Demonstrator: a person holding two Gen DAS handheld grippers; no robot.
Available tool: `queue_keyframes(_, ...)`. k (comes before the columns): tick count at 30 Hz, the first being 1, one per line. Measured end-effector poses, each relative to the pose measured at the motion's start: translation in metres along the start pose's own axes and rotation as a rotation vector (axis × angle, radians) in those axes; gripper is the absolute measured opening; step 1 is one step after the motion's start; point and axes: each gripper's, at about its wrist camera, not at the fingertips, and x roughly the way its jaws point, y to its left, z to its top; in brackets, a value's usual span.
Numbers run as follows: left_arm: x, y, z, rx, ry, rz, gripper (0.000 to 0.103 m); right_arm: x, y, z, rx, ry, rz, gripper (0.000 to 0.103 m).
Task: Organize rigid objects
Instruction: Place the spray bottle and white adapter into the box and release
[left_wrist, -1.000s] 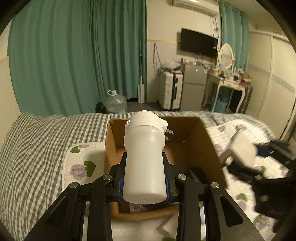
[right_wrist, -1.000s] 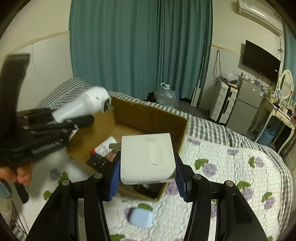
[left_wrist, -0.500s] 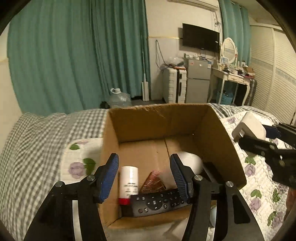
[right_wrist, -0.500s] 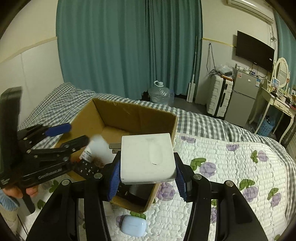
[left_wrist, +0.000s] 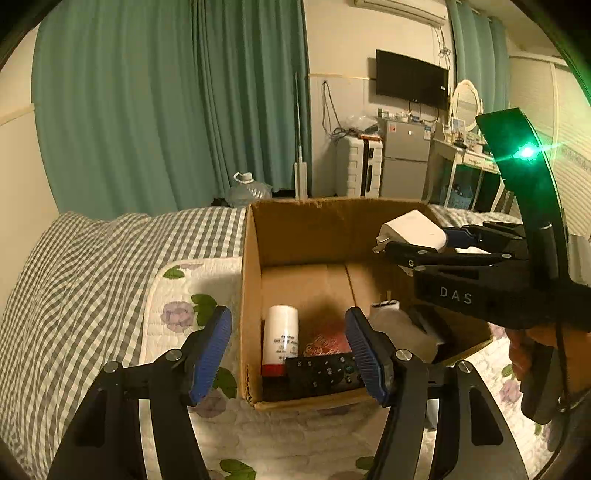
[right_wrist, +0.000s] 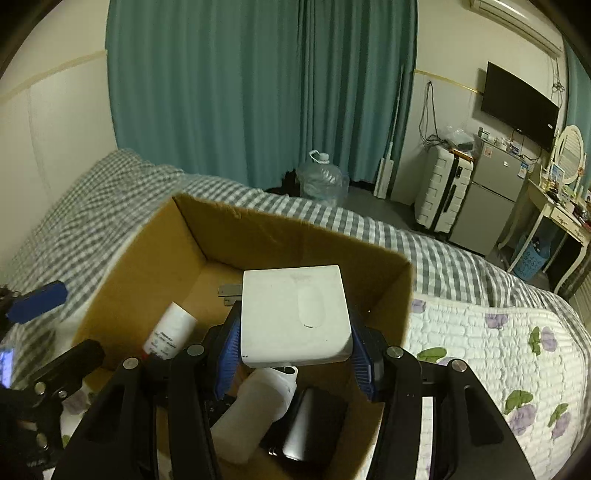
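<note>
The bed (left_wrist: 92, 266), covered with a checked blanket and a flowered quilt, carries an open cardboard box (left_wrist: 295, 236) that stands in the middle of both views. Above the box, the right gripper (right_wrist: 295, 354) is closed on a white power adapter (right_wrist: 295, 314), whose metal prongs point toward the far wall of the box; the adapter hangs over the opening, not yet inside. The left gripper (left_wrist: 288, 354) is held near the front wall of the box with its jaws wide apart and nothing between them. On the box floor lie a white bottle (right_wrist: 255, 410), a dark flat device (right_wrist: 314, 424), a black remote control (left_wrist: 321, 373), a small white tube with a red cap (left_wrist: 279, 339) and a reddish crumpled thing (left_wrist: 328, 341) that I cannot identify. The risk, in my judgement, is the release: the adapter is directly above the bottle and the dark device, so if it is dropped from this height it can hit them or bounce. Lowering blindly could also press the fingers onto the bottle.
</note>
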Motion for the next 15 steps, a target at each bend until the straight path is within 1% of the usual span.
queue_keyframes(1,0.002,0.002,-0.001,0.0,0.003,-0.001,0.066,-0.001,0.001,-0.001,-0.002,-0.006,-0.003,0.054)
queue_keyframes(2,0.002,0.003,-0.002,-0.002,0.005,-0.004,0.066,-0.003,0.001,-0.002,-0.001,-0.011,-0.013,0.062)
queue_keyframes(4,0.001,0.005,-0.003,-0.007,0.006,-0.004,0.066,-0.011,0.0,-0.002,0.008,-0.022,-0.024,0.074)
queue_keyframes(9,-0.016,0.005,-0.001,-0.008,-0.014,0.018,0.066,-0.054,-0.007,-0.004,0.038,-0.047,-0.025,0.075)
queue_keyframes(11,-0.026,0.004,-0.001,-0.013,-0.018,0.023,0.067,-0.069,-0.009,-0.008,0.046,-0.052,-0.038,0.082)
queue_keyframes(15,-0.049,0.002,-0.006,-0.023,-0.025,0.044,0.067,-0.111,-0.015,-0.023,0.051,-0.06,-0.062,0.082)
